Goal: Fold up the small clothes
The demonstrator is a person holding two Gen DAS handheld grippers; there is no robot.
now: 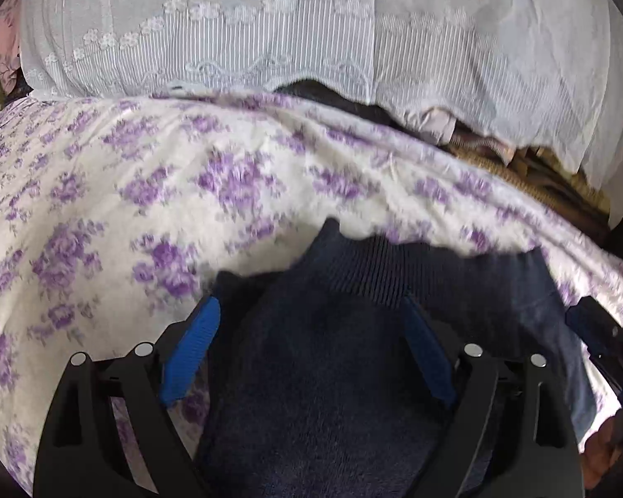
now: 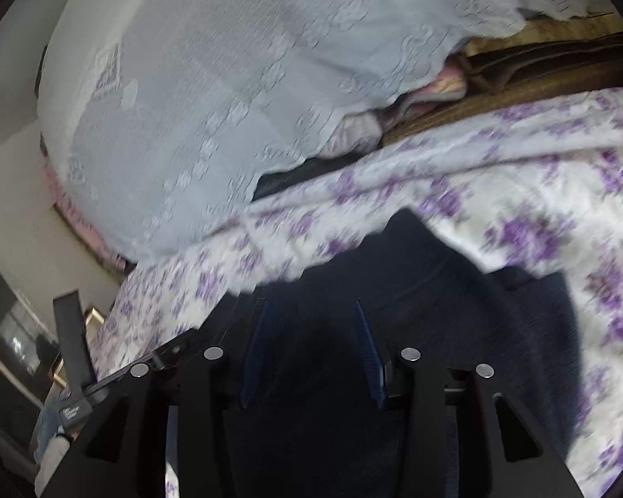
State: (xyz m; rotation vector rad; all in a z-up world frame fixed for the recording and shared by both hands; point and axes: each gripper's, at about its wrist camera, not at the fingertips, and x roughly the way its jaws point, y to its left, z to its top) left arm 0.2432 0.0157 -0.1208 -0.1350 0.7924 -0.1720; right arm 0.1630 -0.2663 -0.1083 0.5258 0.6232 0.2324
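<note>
A small dark navy garment (image 1: 324,373) with a ribbed cuff (image 1: 378,265) lies on a white bedsheet with purple flowers (image 1: 124,207). My left gripper (image 1: 311,311) is open, its blue pads (image 1: 191,352) spread over the garment's fleecy body. In the right wrist view the same navy garment (image 2: 457,290) lies under my right gripper (image 2: 311,311), which is open with its blue pads (image 2: 369,357) apart just above the cloth. The right gripper's tip also shows at the left wrist view's right edge (image 1: 602,340).
A pile covered by white lace cloth (image 1: 311,41) rises behind the sheet, with brown and pink fabrics (image 1: 519,162) under it. In the right wrist view the bed edge drops to a floor with a dark cabinet (image 2: 4,332) at left.
</note>
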